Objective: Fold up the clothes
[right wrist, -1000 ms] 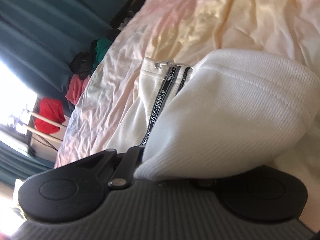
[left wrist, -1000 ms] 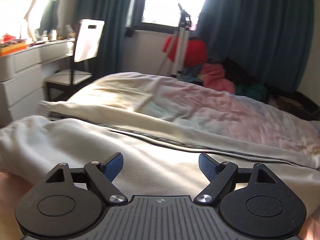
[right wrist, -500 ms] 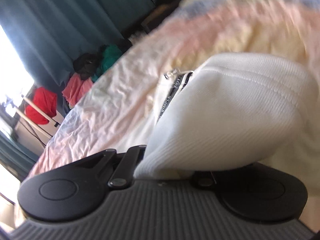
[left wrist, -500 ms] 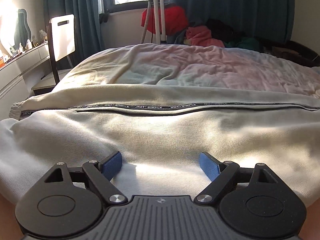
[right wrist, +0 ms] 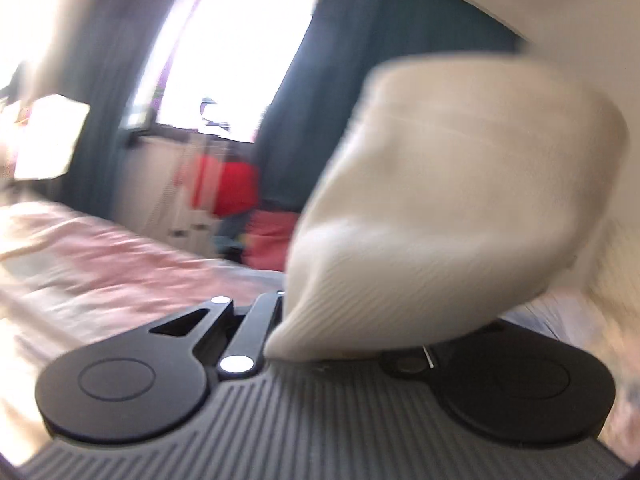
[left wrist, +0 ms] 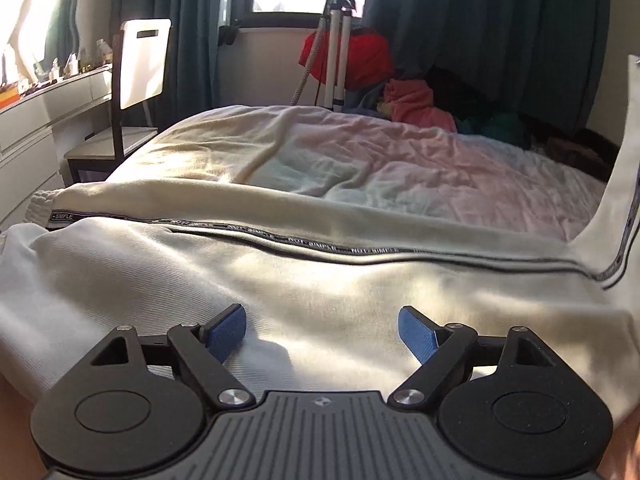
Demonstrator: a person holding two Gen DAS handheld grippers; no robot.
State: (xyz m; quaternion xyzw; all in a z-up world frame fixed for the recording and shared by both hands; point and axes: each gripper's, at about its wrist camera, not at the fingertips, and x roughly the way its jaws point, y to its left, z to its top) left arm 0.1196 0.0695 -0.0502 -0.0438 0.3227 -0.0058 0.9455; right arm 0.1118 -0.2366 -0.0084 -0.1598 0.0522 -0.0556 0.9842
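A cream-white zip jacket [left wrist: 280, 280] with a black lettered zipper tape lies spread across the bed [left wrist: 400, 160]. My left gripper [left wrist: 322, 330] is open with blue pads, resting low over the jacket's near panel. At the far right of the left wrist view one end of the jacket [left wrist: 624, 184] is lifted up. In the right wrist view my right gripper [right wrist: 344, 320] is shut on a ribbed cuff or hem of the jacket [right wrist: 460, 208]; the cloth hides its fingertips. That view is blurred by motion.
A chair [left wrist: 136, 92] and a white dresser [left wrist: 44, 120] stand to the left of the bed. A tripod [left wrist: 332, 40] and a pile of red, pink and dark clothes [left wrist: 400, 92] sit beyond the bed under the window, with dark teal curtains behind.
My right gripper has lifted the jacket end high and swung round toward the window. The left gripper stayed open over the jacket and shifted slightly.
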